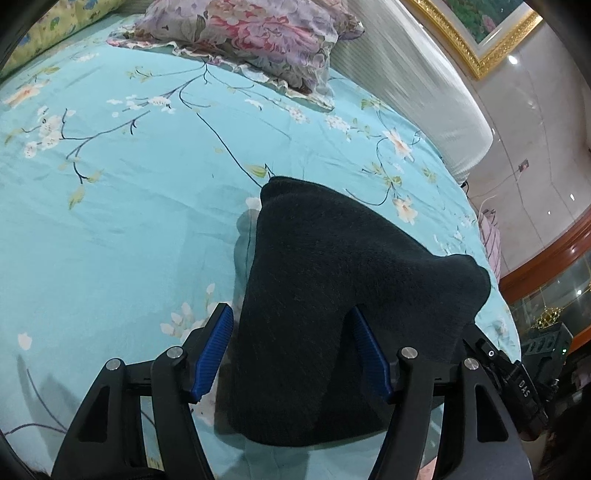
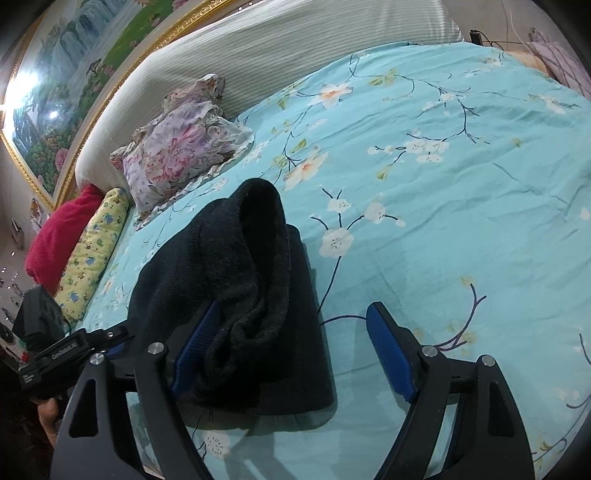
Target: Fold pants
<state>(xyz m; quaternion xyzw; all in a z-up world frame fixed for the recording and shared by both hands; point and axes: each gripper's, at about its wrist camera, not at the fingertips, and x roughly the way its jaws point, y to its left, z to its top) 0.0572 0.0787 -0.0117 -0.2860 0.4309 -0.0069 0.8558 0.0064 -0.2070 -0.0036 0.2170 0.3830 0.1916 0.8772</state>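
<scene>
In your left wrist view, start at the far left. A yellow pillow (image 1: 55,29) with little pictures sits at about 11 o'clock. Next to it, near 12 o'clock, lies a flowery pillow (image 1: 251,40) in pink and purple. The blue bed sheet (image 1: 129,192) with flowers and thin branches fills most of the view. Your left gripper (image 1: 291,350) is at 6 o'clock, and its jaws are wide apart. The black pants (image 1: 332,295) lie folded in a thick bundle on the sheet. The bundle sits between the two blue pads (image 1: 214,354) and spreads over the right one. The jaws are not squeezing it. At 1 o'clock you see the white headboard (image 1: 424,85), and past it a gold picture frame (image 1: 476,51). Your other gripper pokes in at 4 o'clock.

In your right wrist view, the big picture (image 2: 70,99) with the gold edge is at 10 o'clock. A red blanket (image 2: 62,236) and the yellow pillow (image 2: 96,251) sit at 9 o'clock. The flowery pillow (image 2: 177,155) leans by the headboard (image 2: 258,70). The black pants (image 2: 243,295) are in the middle, a bit left, with one end standing up in a lump. Your right gripper (image 2: 291,354) is at 6 o'clock with its jaws wide apart. The left blue pad touches the pants. The right blue pad (image 2: 391,362) hangs over bare sheet (image 2: 461,206), well apart from the pants.
</scene>
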